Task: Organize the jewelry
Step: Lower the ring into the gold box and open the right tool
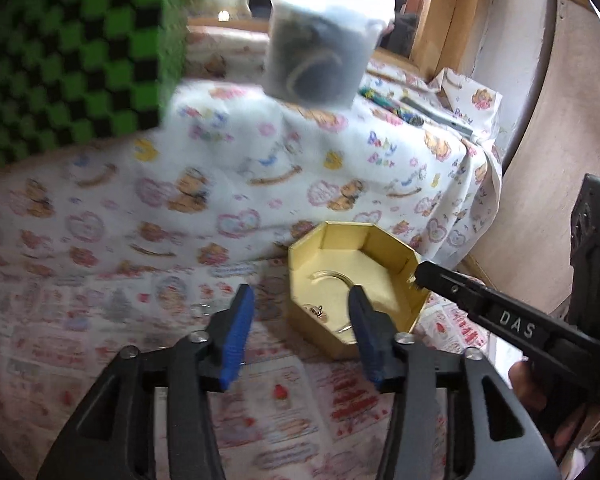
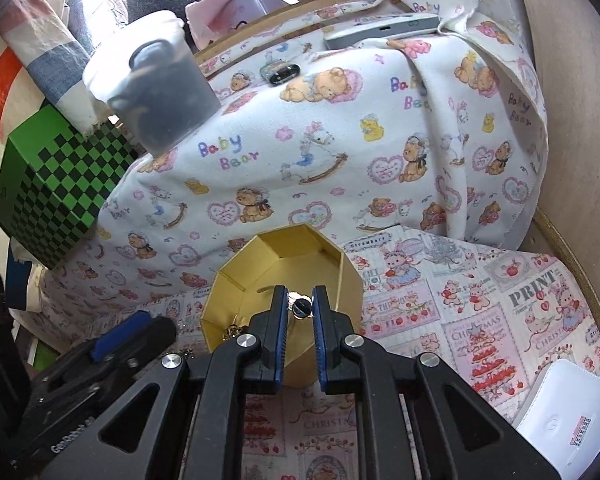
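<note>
Firstly, the left wrist view, slightly blurred: the left gripper (image 1: 300,300) stands about half open with nothing between its blue pads, hovering at the near left edge of a gold octagonal box (image 1: 354,276) that sits on a printed cloth (image 1: 100,320). Inside the box lie a thin bangle (image 1: 332,276) and a small gold earring (image 1: 318,312). From the right, the right gripper (image 1: 418,276) reaches over the box's right wall. Far off, a clear tub (image 1: 324,48) of dark items rests on a raised teddy-bear cloth (image 1: 260,152).

Next, the right wrist view: the right gripper (image 2: 300,300) is nearly closed on a small dark-stoned ring (image 2: 300,305), held over the box (image 2: 292,264). The left gripper (image 2: 136,332) sits low at the left, beside a fine chain (image 2: 234,330) draped at the box's near left rim.

Judged risks: the ring is tiny, so a loosened grip away from the box could send it into the busy cloth pattern; the two grippers crowd one small, light box and could tip it.

Only the right view shows the ring and chain; only the left shows the bangle and earring
</note>
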Demonstrator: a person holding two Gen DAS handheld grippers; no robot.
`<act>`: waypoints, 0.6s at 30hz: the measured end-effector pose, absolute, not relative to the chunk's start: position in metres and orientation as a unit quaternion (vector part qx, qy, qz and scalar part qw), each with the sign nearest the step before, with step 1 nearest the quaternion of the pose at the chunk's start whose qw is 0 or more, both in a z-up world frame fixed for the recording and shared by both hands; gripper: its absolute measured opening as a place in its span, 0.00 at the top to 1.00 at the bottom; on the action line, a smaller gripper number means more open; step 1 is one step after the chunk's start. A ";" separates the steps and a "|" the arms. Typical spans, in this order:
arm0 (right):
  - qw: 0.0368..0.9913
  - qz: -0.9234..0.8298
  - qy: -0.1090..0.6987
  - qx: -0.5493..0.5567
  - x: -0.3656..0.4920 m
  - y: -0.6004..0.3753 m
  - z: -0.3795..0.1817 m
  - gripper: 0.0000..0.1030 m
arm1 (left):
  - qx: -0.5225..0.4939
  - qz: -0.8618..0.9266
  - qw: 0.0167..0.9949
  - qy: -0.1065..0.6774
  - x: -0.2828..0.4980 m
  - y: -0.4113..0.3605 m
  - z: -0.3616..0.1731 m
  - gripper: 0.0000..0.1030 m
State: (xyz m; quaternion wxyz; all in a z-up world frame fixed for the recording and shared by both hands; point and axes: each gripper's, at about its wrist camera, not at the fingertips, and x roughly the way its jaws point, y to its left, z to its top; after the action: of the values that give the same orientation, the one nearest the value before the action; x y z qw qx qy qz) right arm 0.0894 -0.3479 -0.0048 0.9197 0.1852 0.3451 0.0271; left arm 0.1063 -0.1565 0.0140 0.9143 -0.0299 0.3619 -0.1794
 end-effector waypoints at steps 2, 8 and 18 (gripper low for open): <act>0.924 0.018 0.337 0.178 0.087 -0.346 -0.002 0.82 | -0.037 -0.182 0.920 0.346 0.097 -0.145 0.023 0.44; 0.928 0.027 0.333 0.168 0.084 -0.340 0.001 0.82 | -0.037 -0.150 0.943 0.295 0.071 -0.112 0.049 0.27; 0.946 0.032 0.305 0.103 0.073 -0.311 0.013 0.73 | -0.032 -0.112 0.964 0.239 0.044 -0.077 0.060 0.03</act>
State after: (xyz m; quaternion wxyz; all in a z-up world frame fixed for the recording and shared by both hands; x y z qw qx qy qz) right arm 0.0732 -0.3107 0.0134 0.9463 0.1033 0.3046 0.0319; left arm 0.0441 -0.0769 0.0603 0.9639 -0.0316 0.2393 -0.1124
